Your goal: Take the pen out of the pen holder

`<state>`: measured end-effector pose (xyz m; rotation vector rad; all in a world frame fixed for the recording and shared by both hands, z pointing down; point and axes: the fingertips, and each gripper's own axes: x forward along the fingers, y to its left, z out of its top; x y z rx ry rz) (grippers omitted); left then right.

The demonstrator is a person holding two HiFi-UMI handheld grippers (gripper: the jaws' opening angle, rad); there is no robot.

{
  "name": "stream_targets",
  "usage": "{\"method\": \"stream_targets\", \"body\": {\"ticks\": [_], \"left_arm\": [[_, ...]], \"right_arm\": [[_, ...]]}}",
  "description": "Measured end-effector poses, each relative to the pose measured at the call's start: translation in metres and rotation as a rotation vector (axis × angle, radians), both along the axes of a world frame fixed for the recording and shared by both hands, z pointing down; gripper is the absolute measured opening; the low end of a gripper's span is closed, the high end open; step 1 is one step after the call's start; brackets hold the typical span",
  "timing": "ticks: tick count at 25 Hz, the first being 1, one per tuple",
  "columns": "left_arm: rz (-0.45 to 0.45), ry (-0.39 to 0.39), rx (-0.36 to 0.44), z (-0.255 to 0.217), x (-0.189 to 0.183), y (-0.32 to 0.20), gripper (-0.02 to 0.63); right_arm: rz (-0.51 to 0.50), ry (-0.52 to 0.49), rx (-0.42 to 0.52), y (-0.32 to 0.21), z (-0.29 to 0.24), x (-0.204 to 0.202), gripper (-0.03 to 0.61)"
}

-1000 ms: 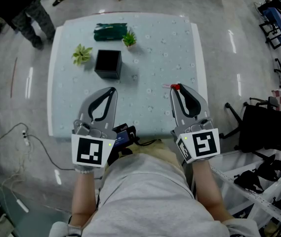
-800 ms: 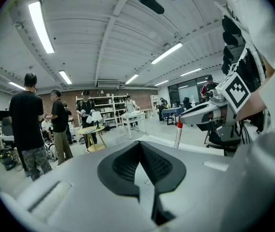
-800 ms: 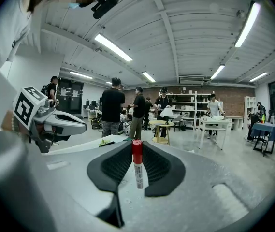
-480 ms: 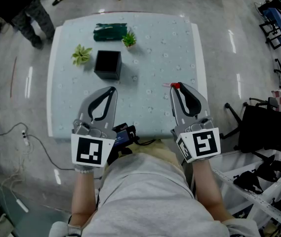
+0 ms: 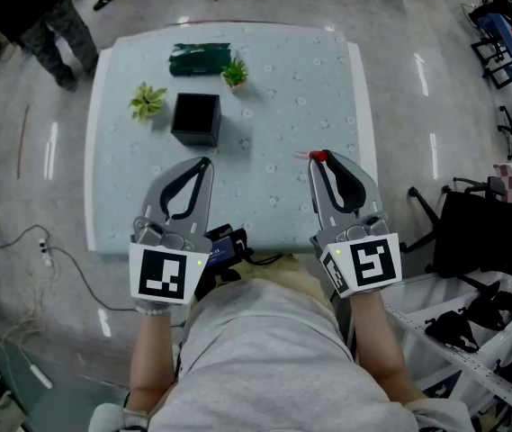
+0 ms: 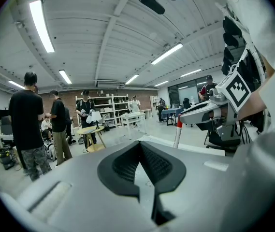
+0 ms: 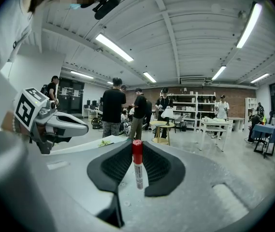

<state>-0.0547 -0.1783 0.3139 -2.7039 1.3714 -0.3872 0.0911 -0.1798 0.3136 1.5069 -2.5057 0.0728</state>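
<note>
Pen (image 7: 137, 164), red-capped, pale barrel: out of the pen holder (image 5: 195, 117), pinched between the ribbed fingers (image 7: 113, 166) of the right gripper (image 5: 324, 164), over the lower right part of the table (image 5: 300, 88). Long axis upright in the right gripper view, crosswise to the fingers, cap uppermost; seen end-on from the head view, so only the red cap shows at the fingertips. Pen holder: black, square, open-topped, standing at the upper left of the table, well apart from the pen, up and to the left of it; nothing seen sticking out of it. Left gripper (image 5: 202, 164): fingers pressed together on nothing, hovering over the lower left of the table, below the holder and the nearer of the two to it. Also on the table: two small green plants (image 5: 148, 100) (image 5: 235, 70) and a dark green flat item (image 5: 201, 58), all near the holder at the far side. Judged status: extraction essentially done. Any set-down probably falls to the right gripper alone, onto the bare surface beneath it, away from the holder.
</note>
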Motion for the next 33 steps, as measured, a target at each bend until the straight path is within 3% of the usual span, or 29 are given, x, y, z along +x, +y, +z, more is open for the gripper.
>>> {"method": "stream_targets", "body": {"ticks": [33], "left_arm": [[0.002, 0.002, 0.001, -0.0008, -0.0009, 0.0023, 0.017]], "right_arm": [[-0.011, 0.012, -0.005, 0.0017, 0.0017, -0.0044, 0.063]]}}
